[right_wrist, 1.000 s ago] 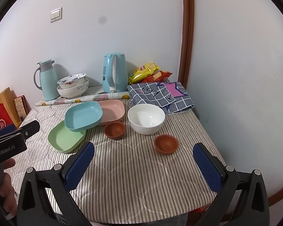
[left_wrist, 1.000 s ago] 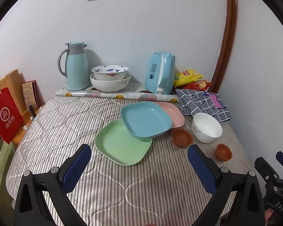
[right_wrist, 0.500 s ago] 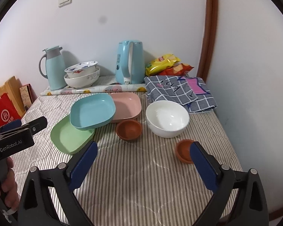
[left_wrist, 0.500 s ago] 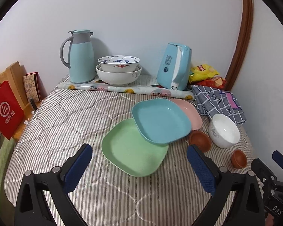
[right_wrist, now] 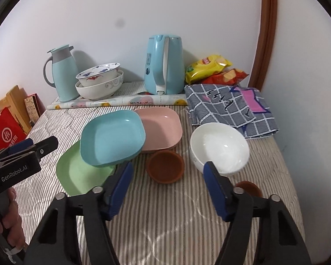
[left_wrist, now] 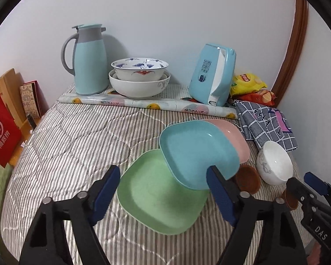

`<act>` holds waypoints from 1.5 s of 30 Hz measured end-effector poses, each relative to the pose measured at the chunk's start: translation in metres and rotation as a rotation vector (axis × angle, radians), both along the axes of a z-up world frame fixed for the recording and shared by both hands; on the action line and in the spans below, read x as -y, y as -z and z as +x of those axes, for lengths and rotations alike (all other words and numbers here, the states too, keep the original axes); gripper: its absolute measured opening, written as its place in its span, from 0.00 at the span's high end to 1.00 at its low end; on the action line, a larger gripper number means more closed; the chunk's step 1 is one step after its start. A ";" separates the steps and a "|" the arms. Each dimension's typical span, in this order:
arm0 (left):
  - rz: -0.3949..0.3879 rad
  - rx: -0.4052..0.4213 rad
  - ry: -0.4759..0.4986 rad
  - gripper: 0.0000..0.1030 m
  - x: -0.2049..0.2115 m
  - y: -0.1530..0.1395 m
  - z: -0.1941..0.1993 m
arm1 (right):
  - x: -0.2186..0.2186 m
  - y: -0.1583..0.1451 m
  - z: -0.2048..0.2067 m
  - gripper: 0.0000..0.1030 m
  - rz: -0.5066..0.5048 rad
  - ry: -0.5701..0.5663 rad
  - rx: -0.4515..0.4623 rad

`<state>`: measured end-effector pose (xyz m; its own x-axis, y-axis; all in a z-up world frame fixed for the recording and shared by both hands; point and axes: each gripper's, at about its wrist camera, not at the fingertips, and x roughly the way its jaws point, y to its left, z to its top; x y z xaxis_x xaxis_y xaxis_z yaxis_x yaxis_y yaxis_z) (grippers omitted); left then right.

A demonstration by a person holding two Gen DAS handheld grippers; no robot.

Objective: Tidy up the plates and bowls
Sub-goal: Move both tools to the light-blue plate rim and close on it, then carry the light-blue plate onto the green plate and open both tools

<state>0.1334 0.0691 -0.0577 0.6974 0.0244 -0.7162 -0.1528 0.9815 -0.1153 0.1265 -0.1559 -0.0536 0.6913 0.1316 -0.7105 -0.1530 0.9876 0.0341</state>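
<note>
Approaching with both tools spread wide and empty, we should slide the left tool under the blue plate rim at 1 o'clock. We keep the right tool clear of the brown cup.

Your two views are evenly lit, soft indoor light, mild and a bit cool. Shadows fall behind the thermos jug and kettle onto the wall, faint and soft-edged. Small glare spots on the blue plate and white bowl. Strong fisheye bending at your edges, black corners. Centre is sharp; the near fingers look slightly soft.
</note>
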 end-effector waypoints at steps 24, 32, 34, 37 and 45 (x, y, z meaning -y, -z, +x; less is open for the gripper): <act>-0.014 -0.107 0.026 0.62 -0.010 0.044 0.089 | -0.027 0.047 0.090 0.62 0.067 -0.063 -0.127; -0.044 -0.125 0.038 0.62 -0.013 0.057 0.110 | -0.045 0.065 0.106 0.62 0.059 -0.101 -0.167; -0.051 -0.128 0.045 0.62 -0.013 0.060 0.114 | -0.047 0.070 0.109 0.62 0.059 -0.103 -0.181; -0.057 -0.133 0.059 0.66 -0.012 0.064 0.120 | -0.049 0.076 0.113 0.74 0.058 -0.111 -0.194; -0.086 -0.134 0.083 0.90 -0.013 0.069 0.122 | -0.054 0.077 0.114 0.89 0.020 -0.118 -0.173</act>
<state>0.2550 0.0824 -0.1267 0.5925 -0.0947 -0.8000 -0.0910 0.9788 -0.1833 0.2407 -0.1021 -0.1307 0.5383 0.2197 -0.8136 -0.2573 0.9622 0.0895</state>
